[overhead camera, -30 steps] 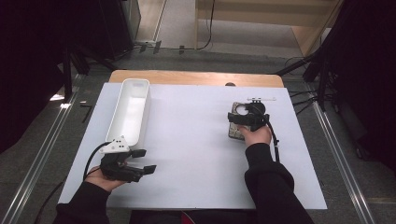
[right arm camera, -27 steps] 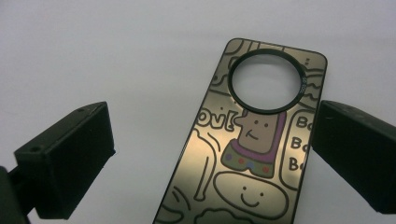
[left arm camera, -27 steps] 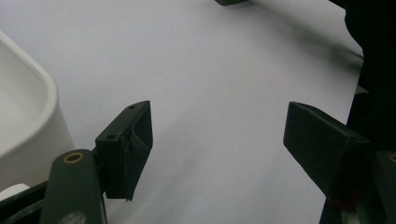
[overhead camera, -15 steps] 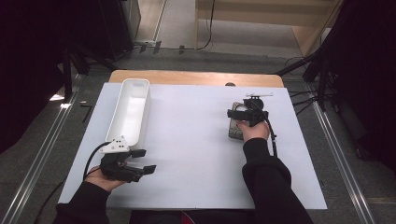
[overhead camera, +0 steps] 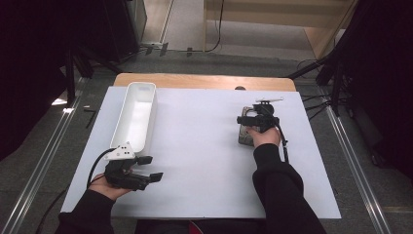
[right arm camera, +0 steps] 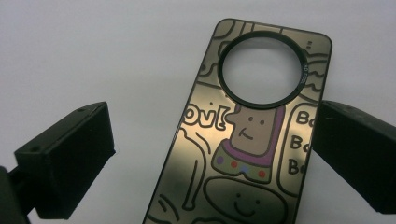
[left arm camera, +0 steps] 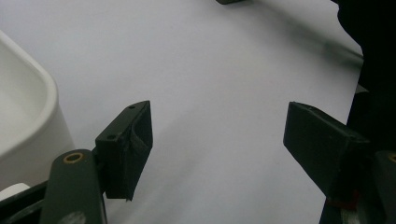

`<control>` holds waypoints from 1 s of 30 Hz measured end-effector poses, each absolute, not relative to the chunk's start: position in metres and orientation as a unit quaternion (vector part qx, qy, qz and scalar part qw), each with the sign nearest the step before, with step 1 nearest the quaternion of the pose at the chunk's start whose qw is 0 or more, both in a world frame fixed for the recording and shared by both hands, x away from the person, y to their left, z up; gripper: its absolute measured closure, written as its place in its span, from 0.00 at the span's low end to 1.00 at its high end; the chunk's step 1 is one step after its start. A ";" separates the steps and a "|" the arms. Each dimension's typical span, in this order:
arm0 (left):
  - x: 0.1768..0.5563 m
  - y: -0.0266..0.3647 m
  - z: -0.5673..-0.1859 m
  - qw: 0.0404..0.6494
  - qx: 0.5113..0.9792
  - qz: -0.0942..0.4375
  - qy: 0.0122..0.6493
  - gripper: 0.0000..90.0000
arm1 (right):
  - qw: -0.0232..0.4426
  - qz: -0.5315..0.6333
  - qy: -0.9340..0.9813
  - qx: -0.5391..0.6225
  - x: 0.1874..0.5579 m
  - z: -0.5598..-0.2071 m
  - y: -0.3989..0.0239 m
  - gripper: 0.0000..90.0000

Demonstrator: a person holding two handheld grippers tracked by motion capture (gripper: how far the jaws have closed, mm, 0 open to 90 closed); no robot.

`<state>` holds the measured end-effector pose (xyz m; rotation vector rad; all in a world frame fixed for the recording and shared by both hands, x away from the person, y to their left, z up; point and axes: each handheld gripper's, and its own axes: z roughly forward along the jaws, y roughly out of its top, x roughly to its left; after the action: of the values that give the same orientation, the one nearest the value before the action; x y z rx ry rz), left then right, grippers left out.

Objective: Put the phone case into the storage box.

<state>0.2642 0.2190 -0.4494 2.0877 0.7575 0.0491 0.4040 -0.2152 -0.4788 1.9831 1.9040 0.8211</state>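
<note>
At the lower left of the high view our left gripper (overhead camera: 146,168) rests low on the white sheet (overhead camera: 195,146), just below the near end of the bin (overhead camera: 136,114). In the left gripper view its jaws stand wide apart with nothing between them, and a rounded corner of the bin (left arm camera: 23,107) fills the left edge. It is idle, released.

Moving right, the middle of the sheet is bare. At the right of the high view our right gripper (overhead camera: 258,119) hovers over the case (overhead camera: 243,134), which lies flat on the sheet, well apart from the bin. The right gripper view looks straight down on the case (right arm camera: 243,154): a bronze phone cover with cartoon figures and a round camera hole near the top of the frame. The jaws are spread, one on either side; the right one sits at the case's edge (whether it touches we cannot tell), while the left one stands clear with white sheet between.

We judge the step in hand to be the reach for the case, grasp not yet made. The next move calls for lowering the jaws to the sheet, centring them across the case's width, then closing on its long edges. It is thin and flat, so the jaws must get down beside the edges rather than on top.
</note>
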 end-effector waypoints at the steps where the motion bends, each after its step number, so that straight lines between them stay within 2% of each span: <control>1: 0.264 0.219 -0.449 0.444 0.842 0.023 0.306 0.27 | 0.135 0.284 0.657 0.686 0.404 -0.479 -0.215 0.00; 30: 0.264 0.219 -0.449 0.445 0.841 0.021 0.306 0.27 | 0.116 0.243 0.661 0.701 0.409 -0.492 -0.213 0.00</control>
<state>0.2640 0.2191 -0.4490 2.0853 0.7575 0.0531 0.4092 -0.2130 -0.4916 2.0526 1.9363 0.7108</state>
